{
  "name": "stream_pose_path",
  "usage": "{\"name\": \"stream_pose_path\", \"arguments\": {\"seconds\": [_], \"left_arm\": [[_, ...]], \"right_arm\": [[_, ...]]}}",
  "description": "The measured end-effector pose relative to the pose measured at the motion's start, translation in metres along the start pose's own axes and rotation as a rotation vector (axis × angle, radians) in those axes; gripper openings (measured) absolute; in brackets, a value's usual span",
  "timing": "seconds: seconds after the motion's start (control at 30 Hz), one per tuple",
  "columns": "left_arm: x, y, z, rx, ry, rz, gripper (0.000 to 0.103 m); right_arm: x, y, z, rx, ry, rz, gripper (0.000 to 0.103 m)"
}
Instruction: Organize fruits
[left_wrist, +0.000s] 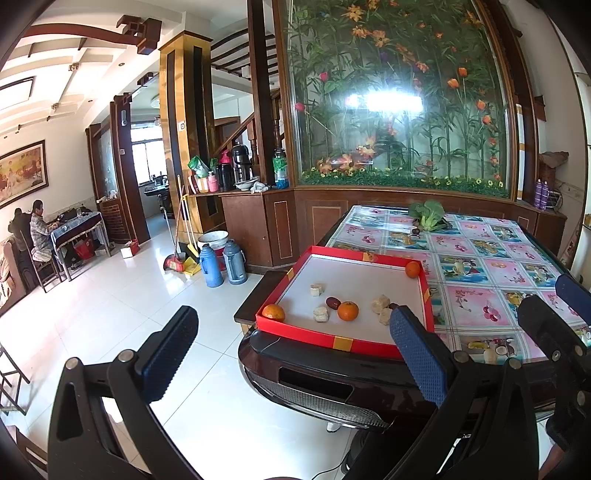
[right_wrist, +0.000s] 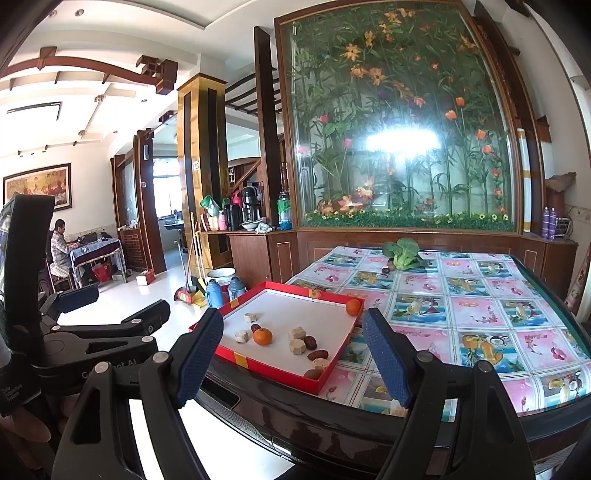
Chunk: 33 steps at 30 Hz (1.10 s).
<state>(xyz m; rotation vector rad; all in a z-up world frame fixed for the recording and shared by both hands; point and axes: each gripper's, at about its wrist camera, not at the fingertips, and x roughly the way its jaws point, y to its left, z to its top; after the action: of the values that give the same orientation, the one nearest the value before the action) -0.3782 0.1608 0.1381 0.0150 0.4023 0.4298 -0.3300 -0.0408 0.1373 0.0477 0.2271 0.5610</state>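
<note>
Across the lower part of the left wrist view, the left gripper (left_wrist: 295, 350) has its jaws spread wide with nothing between them. Right of centre, a red tray (left_wrist: 325, 338) lies on the table (left_wrist: 480, 314), holding three oranges: one in the near left corner (left_wrist: 273, 312), one mid-tray (left_wrist: 348, 310), one at the far right corner (left_wrist: 412, 269). At lower centre of the right wrist view, the right gripper (right_wrist: 291, 360) is likewise wide apart, gripping nothing; dates (right_wrist: 317, 354) and pale cakes (right_wrist: 297, 339) lie in the tray.
</note>
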Motion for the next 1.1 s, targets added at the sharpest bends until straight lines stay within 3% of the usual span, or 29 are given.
{"name": "stream_pose_path", "arguments": {"seconds": [1.1], "left_arm": [[-0.0019,-0.0006,-0.0030,-0.006,0.006,-0.008,0.103]], "right_arm": [[0.0013,-0.0002,-0.0012,0.004,0.026,-0.006,0.080]]}}
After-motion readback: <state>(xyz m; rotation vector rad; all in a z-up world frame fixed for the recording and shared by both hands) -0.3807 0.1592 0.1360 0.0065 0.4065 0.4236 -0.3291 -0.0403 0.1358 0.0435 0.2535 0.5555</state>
